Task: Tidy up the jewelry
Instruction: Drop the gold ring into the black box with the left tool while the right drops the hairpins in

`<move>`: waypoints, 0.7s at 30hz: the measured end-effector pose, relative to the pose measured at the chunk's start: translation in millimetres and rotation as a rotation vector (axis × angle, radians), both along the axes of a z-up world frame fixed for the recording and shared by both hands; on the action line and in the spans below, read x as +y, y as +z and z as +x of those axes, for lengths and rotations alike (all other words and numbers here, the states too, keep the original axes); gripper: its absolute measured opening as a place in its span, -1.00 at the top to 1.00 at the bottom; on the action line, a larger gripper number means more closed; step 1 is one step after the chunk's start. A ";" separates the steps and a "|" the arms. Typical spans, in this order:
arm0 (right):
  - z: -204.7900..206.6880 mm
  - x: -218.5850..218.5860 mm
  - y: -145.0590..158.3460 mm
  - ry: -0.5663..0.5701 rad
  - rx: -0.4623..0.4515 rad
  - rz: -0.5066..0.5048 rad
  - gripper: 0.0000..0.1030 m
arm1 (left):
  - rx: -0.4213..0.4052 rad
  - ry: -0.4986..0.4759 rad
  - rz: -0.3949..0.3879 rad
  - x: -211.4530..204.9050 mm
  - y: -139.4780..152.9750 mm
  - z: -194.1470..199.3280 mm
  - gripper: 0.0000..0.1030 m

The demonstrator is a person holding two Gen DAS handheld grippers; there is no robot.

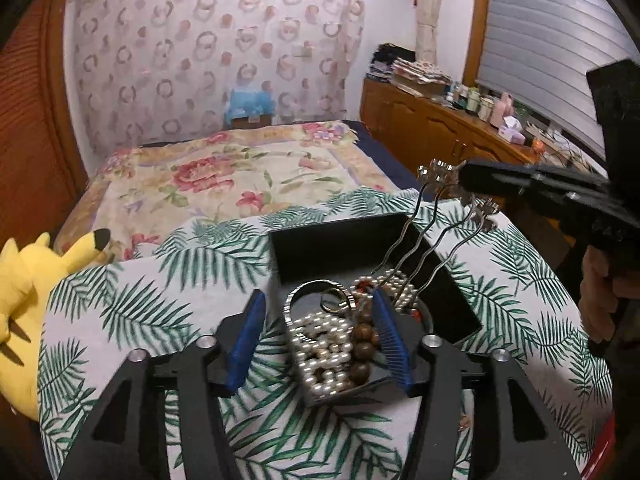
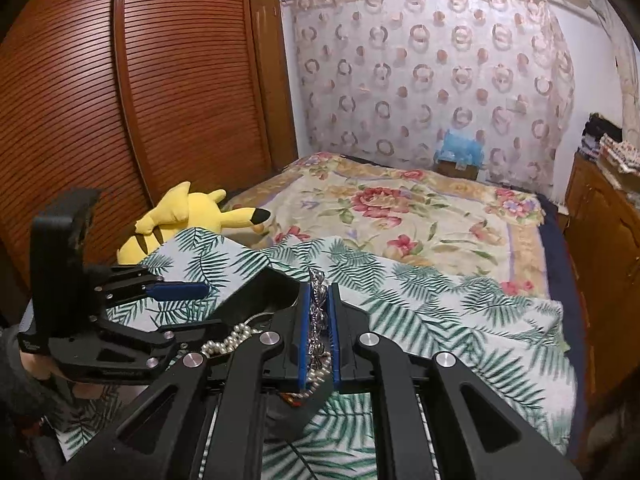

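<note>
A black open box (image 1: 460,300) sits on the palm-leaf cloth, holding white pearls (image 1: 320,356), brown wooden beads (image 1: 362,344) and a silver bangle (image 1: 320,292). My left gripper (image 1: 320,344) is open, its blue pads either side of the box's near end. My right gripper (image 2: 319,332) is shut on several silver wavy hairpins (image 2: 318,312); in the left wrist view the hairpins (image 1: 424,236) slant from the gripper (image 1: 464,176) down into the box. The box (image 2: 256,292) and pearls (image 2: 232,340) also show in the right wrist view.
A yellow plush toy (image 1: 24,304) lies at the left of the cloth (image 1: 160,292). A bed with a floral cover (image 1: 224,176) stretches behind. A wooden dresser (image 1: 440,128) with clutter stands at the right, a slatted wardrobe (image 2: 120,100) at the left.
</note>
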State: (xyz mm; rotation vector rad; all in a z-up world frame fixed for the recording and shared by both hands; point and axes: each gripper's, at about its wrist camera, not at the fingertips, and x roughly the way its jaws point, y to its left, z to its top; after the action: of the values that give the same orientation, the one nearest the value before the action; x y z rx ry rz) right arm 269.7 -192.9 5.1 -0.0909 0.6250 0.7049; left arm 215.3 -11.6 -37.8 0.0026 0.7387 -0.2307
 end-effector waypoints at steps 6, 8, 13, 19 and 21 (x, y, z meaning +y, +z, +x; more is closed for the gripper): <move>9.7 18.8 -25.4 -0.019 0.043 0.051 0.81 | 0.003 0.058 -0.001 21.7 -7.6 -6.4 -0.04; 16.0 24.5 -34.5 -0.024 0.073 0.054 0.81 | 0.004 0.070 -0.017 28.7 -7.3 -9.1 -0.08; 22.4 30.3 -43.7 -0.034 0.084 0.031 0.80 | -0.007 0.083 -0.007 36.6 -5.3 -13.7 -0.28; 24.6 30.0 -49.9 -0.050 0.094 -0.003 0.78 | -0.007 0.084 -0.003 38.1 -6.7 -18.8 -0.48; 24.6 29.2 -51.6 -0.059 0.100 -0.015 0.76 | -0.004 0.080 0.001 36.3 -7.2 -20.3 -0.53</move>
State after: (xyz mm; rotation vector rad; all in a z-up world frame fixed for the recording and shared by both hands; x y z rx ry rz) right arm 294.4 -163.8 -46.5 -0.0507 0.7258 0.6502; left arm 195.0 24.7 -45.0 -0.0255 0.7334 -0.1535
